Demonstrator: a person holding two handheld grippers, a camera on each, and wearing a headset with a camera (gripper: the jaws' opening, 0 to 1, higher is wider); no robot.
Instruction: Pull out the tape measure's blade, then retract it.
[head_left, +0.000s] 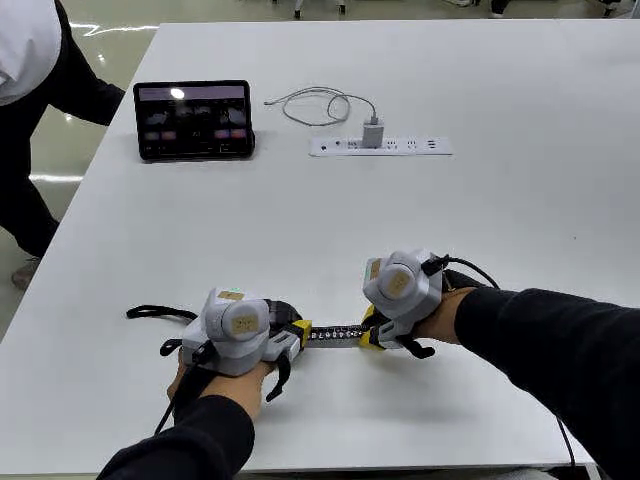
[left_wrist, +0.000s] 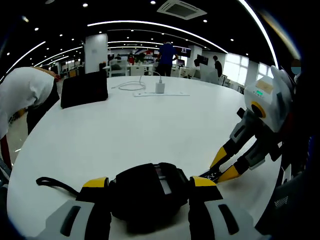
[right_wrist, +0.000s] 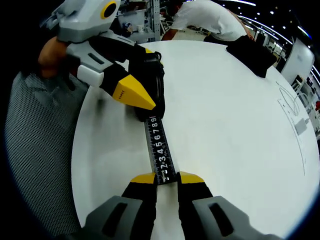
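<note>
Tape measure blade out a short way betw. my two grippers, near edge of table.

My left gripper (left_wrist: 149, 182) is clamped on the black tape measure (left_wrist: 150, 195), one yellow-tipped finger on each side of the case, at approx. 7 o'clock in head view. The blade (right_wrist: 159, 145) is dark w/ white nos. 1 to 9 and lies flat on the white table (head_left: 450, 90), running toward 3 o'clock. My right gripper (right_wrist: 167, 178) is pinched nearly closed on the blade's end. A black strap (head_left: 155, 312) trails from the case toward 9 o'clock. Further off: tablet (head_left: 193, 119) at 11 o'clock, power strip (head_left: 380, 146) w/ charger (head_left: 372, 132) at 1 o'clock, a person (head_left: 30, 60) at 10 o'clock.
</note>
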